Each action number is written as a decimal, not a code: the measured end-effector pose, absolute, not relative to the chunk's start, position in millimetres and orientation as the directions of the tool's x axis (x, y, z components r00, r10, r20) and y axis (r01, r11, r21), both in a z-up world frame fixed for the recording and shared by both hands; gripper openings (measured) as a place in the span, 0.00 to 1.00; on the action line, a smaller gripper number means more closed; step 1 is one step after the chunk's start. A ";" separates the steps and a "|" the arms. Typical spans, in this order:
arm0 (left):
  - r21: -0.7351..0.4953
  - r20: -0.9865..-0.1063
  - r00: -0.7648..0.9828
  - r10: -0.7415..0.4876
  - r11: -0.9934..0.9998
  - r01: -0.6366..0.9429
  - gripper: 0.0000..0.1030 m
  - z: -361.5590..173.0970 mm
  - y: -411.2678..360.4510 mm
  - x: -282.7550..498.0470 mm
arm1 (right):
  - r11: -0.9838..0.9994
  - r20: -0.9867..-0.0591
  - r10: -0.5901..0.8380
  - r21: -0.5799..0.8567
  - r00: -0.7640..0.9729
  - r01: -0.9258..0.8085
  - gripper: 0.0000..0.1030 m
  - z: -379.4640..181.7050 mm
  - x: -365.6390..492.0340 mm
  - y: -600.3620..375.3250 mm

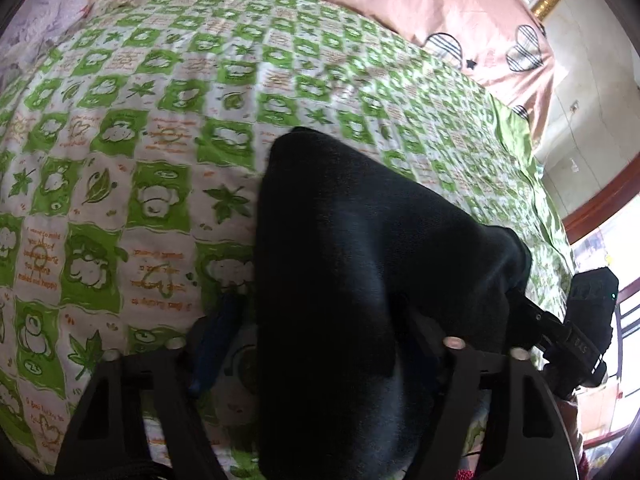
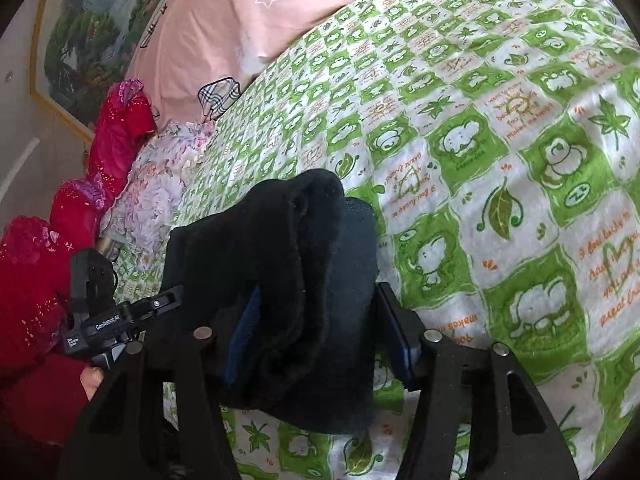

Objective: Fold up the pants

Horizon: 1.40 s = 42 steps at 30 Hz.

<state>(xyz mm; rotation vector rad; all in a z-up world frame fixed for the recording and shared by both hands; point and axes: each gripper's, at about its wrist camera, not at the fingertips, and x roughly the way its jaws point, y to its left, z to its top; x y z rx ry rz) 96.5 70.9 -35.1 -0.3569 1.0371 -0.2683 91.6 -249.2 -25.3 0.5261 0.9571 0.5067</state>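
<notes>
The black pants [image 1: 360, 272] hang bunched between both grippers above a green and white patterned bed sheet [image 1: 140, 120]. My left gripper [image 1: 320, 344] is shut on the pants, whose cloth drapes over and hides the fingertips. In the right wrist view my right gripper [image 2: 320, 336] is shut on a thick folded bundle of the pants [image 2: 288, 280], with its blue pads [image 2: 396, 332] on either side. The other gripper shows in each view: the right gripper [image 1: 576, 328] at the right edge, the left gripper [image 2: 108, 320] at the left.
A pink quilt [image 2: 240, 40] with plaid hearts lies at the head of the bed [image 1: 460, 8]. A floral cloth [image 2: 160, 184] and red clothing [image 2: 80, 208] lie at the bed's side. A framed picture [image 2: 92, 40] hangs on the wall.
</notes>
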 end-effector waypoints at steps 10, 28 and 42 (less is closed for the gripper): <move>-0.385 -0.771 0.527 -0.359 0.921 0.064 0.37 -11.4 66.0 85.1 | 0.733 -0.553 0.657 0.628 0.512 -0.262 0.40 7.3 88.7 -239.9; -0.368 -0.732 0.627 -0.266 0.929 -0.035 0.35 24.3 127.0 122.0 | 0.699 -0.549 0.713 0.604 0.435 -0.383 0.40 28.3 183.7 -174.6; -0.367 -0.747 0.626 -0.223 0.924 -0.108 0.35 12.9 153.3 154.4 | 0.698 -0.582 0.716 0.586 0.386 -0.411 0.40 16.0 229.4 -139.6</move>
